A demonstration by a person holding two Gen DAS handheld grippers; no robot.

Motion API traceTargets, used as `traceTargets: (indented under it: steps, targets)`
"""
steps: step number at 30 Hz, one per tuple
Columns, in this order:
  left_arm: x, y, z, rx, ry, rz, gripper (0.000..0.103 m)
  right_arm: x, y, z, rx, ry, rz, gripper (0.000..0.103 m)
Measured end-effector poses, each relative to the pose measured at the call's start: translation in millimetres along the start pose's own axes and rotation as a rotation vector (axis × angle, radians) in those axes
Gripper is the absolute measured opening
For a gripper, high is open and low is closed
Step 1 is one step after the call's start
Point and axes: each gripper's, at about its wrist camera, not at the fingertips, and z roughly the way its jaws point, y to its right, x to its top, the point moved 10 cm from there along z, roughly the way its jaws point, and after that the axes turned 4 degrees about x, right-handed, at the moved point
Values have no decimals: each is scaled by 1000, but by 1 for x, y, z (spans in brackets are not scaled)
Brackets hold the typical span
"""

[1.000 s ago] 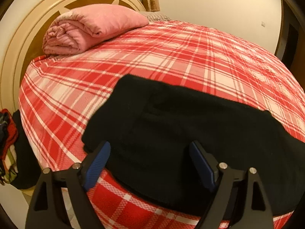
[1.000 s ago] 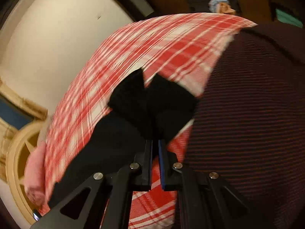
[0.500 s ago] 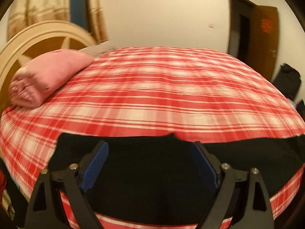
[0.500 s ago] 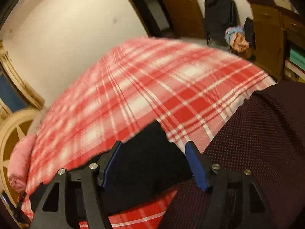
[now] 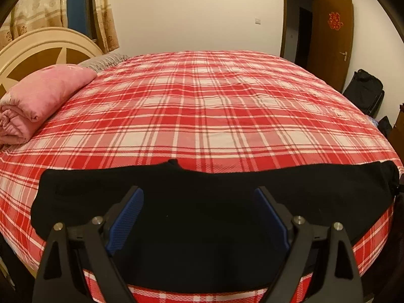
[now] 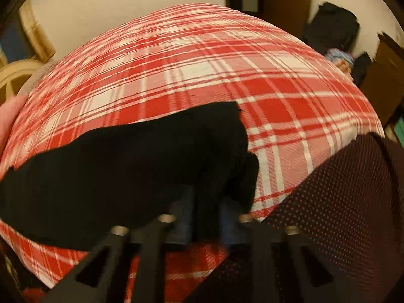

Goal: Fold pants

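Black pants (image 5: 202, 202) lie stretched sideways along the near edge of the bed with its red plaid sheet (image 5: 202, 116). My left gripper (image 5: 199, 214) is open, its blue pads (image 5: 126, 217) spread wide above the middle of the pants, holding nothing. In the right wrist view the pants (image 6: 126, 164) run from the left to the centre. My right gripper (image 6: 207, 217) is shut on the cuff end of the pants, with black cloth pinched between the jaws.
A folded pink blanket (image 5: 38, 101) lies at the bed's left by the cream headboard (image 5: 38, 48). A brown door (image 5: 330, 40) and black bags (image 5: 363, 96) stand at the right. A dark red dotted garment (image 6: 341, 214) fills the right wrist view's lower right.
My left gripper has swung right and now faces across the bed, still open. My right gripper opened half a second ago and has now closed on the pants' end.
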Motion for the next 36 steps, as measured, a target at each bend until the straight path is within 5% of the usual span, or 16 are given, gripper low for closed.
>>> traceTargets:
  steps: [3, 6, 10, 17, 19, 21, 23, 28, 33, 36]
  targets:
    - [3, -5, -5, 13, 15, -4, 92, 20, 1, -35, 61, 135, 26, 9]
    - [3, -9, -6, 13, 18, -21, 92, 37, 8, -73, 20, 273, 18, 8]
    - [0, -9, -4, 5, 10, -32, 92, 27, 18, -54, -26, 192, -4, 8]
    - [-8, -17, -3, 6, -5, -43, 92, 18, 28, -45, 78, 180, 136, 10]
    - [-8, -20, -3, 7, -2, -53, 92, 23, 42, -54, 96, 213, 212, 17]
    - [-7, -22, -2, 5, -1, -65, 92, 31, 51, -64, 118, 256, 266, 60]
    - [-7, -22, 0, 7, -3, -69, 92, 37, 53, -67, 136, 278, 269, 74]
    - [-9, -13, 1, -1, -15, -52, 92, 40, 42, -28, 126, 174, 195, 74]
    - [-7, -11, -2, 10, -7, -34, 92, 20, 31, 15, 102, 40, 151, 53]
    - [-6, -13, -1, 10, -8, -40, 92, 12, 22, 15, 46, 23, 85, 52]
